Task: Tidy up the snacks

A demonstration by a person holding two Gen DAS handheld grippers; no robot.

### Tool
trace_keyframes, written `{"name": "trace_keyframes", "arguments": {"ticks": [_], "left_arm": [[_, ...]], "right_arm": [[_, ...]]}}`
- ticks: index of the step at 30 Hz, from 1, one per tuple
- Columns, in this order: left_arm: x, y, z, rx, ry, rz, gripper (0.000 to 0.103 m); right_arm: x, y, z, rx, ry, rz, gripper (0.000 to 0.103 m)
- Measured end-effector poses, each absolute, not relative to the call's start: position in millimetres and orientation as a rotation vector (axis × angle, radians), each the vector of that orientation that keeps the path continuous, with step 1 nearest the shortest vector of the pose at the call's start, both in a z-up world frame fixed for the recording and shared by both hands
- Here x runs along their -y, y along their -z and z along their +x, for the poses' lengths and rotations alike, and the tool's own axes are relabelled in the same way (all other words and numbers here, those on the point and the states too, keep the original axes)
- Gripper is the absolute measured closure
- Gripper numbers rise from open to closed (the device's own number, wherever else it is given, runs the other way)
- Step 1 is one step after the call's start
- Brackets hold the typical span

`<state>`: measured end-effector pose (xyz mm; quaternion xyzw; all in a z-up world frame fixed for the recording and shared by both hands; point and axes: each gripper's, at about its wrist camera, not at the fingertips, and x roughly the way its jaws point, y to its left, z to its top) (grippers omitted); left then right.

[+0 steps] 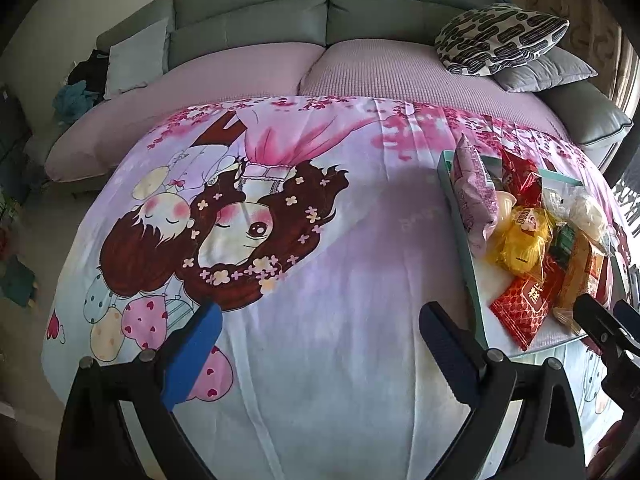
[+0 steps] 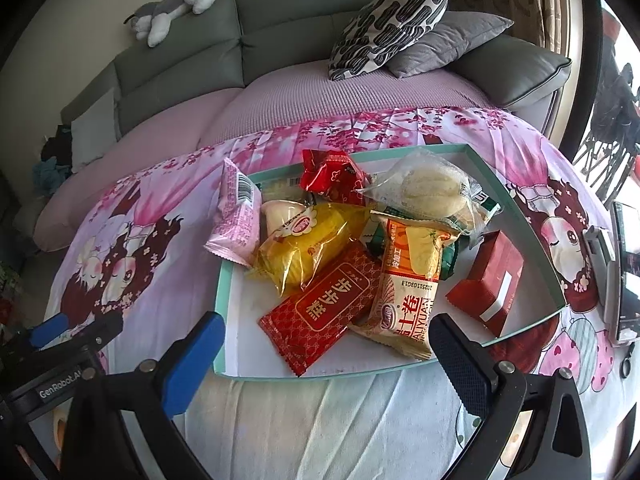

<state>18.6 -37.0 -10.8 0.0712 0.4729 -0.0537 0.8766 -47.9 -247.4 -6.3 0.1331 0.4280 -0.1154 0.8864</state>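
- Your right gripper (image 2: 326,354) stood wide open and empty, low centre of the right wrist frame, jaws straddling the near rim of the teal tray (image 2: 532,236).
- Your left gripper (image 1: 320,338) was likewise open and empty, low in the left wrist frame, over bare cartoon-print cloth (image 1: 320,248); the tray sat at that frame's right edge.
- Nearest the right jaws: red packet (image 2: 322,312), long axis running lower left to upper right, and the orange roll packet (image 2: 412,280), nearly upright in frame, its foot overhanging the tray floor towards you.
- Behind them: yellow bag (image 2: 308,246), pink packet (image 2: 236,216) leaning over the left rim, red box (image 2: 490,280) at right, pale bun (image 2: 428,192) upper centre.
- Snacks all lay heaped on the tray, overlapping; this fits a gathered pile or one awaiting sorting.
- Any pick would go best across a packet's short axis, topmost one, clear of crimped seams.
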Motion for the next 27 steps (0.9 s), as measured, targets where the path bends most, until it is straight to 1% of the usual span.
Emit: {"name": "trace_keyframes", "arguments": {"ticks": [17, 27], "left_arm": [[36.5, 11.5, 19.0, -0.979, 0.085, 0.162, 0.004], [37.1, 7.5, 16.0, -0.94, 0.063, 0.18, 0.004]], "right_arm": [[246.9, 6.9, -47.7, -0.894, 0.241, 0.279, 0.0], [246.6, 7.9, -47.8, -0.896, 0.24, 0.283, 0.0]]}}
